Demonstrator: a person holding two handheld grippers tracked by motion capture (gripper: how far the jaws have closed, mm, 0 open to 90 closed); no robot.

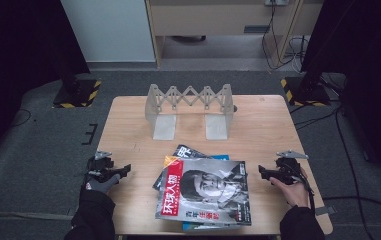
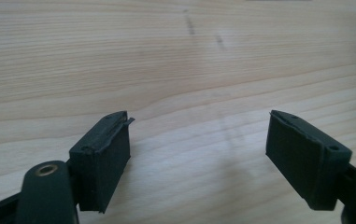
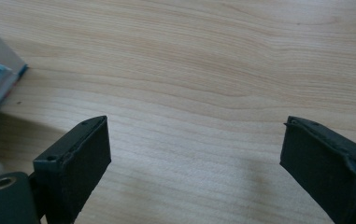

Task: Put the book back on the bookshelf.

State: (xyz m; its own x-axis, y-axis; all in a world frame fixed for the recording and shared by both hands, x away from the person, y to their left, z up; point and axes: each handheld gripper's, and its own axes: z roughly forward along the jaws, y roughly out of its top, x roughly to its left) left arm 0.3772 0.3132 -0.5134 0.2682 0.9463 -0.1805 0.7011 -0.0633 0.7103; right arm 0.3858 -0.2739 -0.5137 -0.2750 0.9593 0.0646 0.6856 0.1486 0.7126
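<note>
A stack of magazines (image 1: 205, 192) is lying at the near middle of the wooden bench (image 1: 128, 125), flanked by the left hand-held gripper (image 1: 123, 171) and the right hand-held gripper (image 1: 262, 172), both resting released and empty on bare wood. An expanding rack (image 1: 190, 107) is standing upright at the far side. To do this well, the person is likely needing to slide one jaw under the top cover's edge and pinch it squarely, lifting a single issue without dragging the pile.

Black sleeves, a grey glove (image 1: 99, 183), black grippers with grey plates.
</note>
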